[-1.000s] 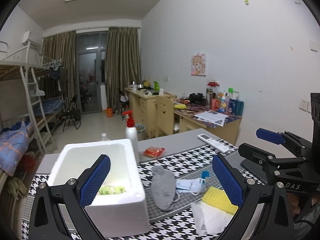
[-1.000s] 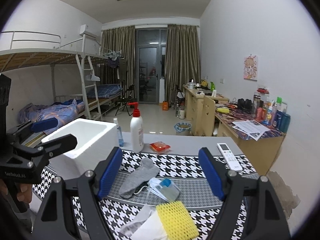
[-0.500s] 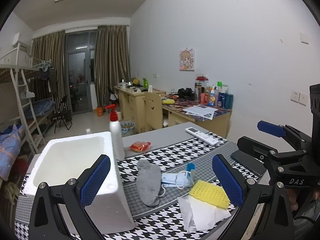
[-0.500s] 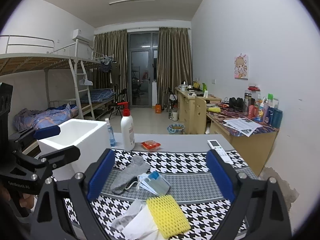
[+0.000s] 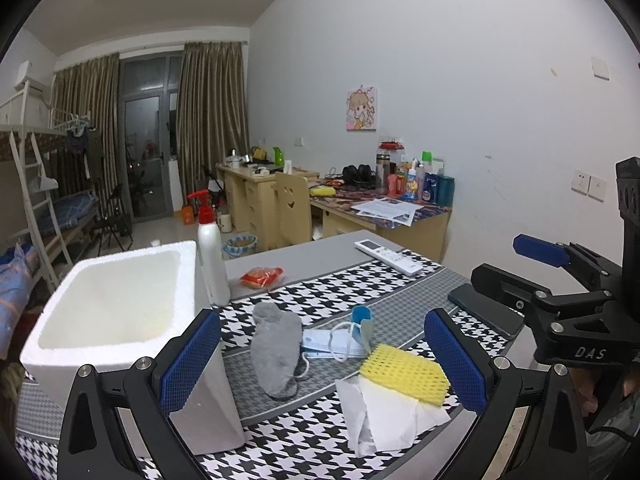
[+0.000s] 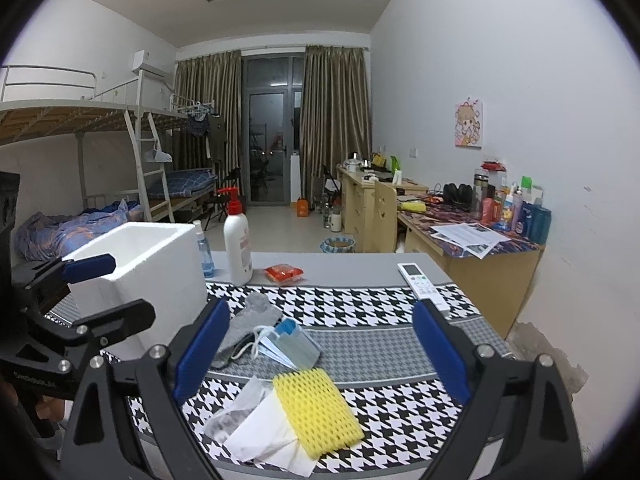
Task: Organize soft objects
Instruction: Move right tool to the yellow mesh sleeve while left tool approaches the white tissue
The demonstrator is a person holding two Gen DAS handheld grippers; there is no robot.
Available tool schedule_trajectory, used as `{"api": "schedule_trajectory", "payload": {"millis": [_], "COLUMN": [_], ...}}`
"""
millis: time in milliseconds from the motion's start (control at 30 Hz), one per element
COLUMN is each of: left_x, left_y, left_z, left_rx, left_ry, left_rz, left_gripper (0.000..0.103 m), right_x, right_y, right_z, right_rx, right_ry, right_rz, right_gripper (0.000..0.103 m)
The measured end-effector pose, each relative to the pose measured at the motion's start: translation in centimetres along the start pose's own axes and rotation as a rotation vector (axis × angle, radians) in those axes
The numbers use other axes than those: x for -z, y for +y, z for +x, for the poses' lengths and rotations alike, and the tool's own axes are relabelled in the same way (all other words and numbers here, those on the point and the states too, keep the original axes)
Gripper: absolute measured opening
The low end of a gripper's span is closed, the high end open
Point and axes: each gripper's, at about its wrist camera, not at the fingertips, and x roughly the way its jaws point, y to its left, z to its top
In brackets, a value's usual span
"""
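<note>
Soft items lie on the houndstooth cloth: a grey sock (image 5: 276, 348) (image 6: 248, 320), a blue face mask (image 5: 336, 340) (image 6: 286, 346), a yellow foam net (image 5: 404, 372) (image 6: 316, 412) and white tissue (image 5: 384, 412) (image 6: 260, 432) under it. A white foam box (image 5: 112, 308) (image 6: 140, 264) stands left of them. My left gripper (image 5: 324, 360) hovers open in front of the sock and net, its left finger by the box's near corner. My right gripper (image 6: 320, 350) is open wide above the net and mask. Nothing is between either pair of pads.
Behind the box stands a white pump bottle (image 5: 212, 256) (image 6: 237, 248) with a small clear bottle (image 6: 204, 252). A red packet (image 5: 262, 276), a remote (image 5: 388, 256) (image 6: 422, 284) and a dark phone (image 5: 484, 312) lie on the table. Desks, a chair and bunk beds fill the room behind.
The right gripper's jaws have spread wider. Both grippers have sunk a little toward the table, and the left view no longer looks down to the box's bottom.
</note>
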Motion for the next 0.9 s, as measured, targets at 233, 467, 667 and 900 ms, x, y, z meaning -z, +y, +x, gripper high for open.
{"api": "schedule_trajectory", "payload": {"millis": [233, 467, 667, 900], "left_x": [0.6, 1.2, 2.1, 2.7], "left_y": [-0.8, -1.2, -1.5, -1.5], "left_z": [0.6, 1.2, 1.6, 2.1], "left_rx": [0.028, 0.035, 0.043, 0.053], "left_ry": [0.031, 0.061, 0.081, 0.1], "left_rz": [0.008, 0.007, 0.01, -0.002], "left_gripper": [0.102, 0.102, 0.102, 0.102], "right_x": [0.8, 1.2, 1.9, 2.8], "right_y": [-0.4, -0.7, -1.0, -1.6], "right_z": [-0.1, 0.0, 0.1, 0.5], "right_rx": [0.0, 0.004, 0.011, 0.011], "right_ry": [0.019, 0.028, 0.047, 0.072], "right_rz": [0.008, 0.012, 0.013, 0.024], "right_gripper": [0.095, 0.095, 0.095, 0.095]}}
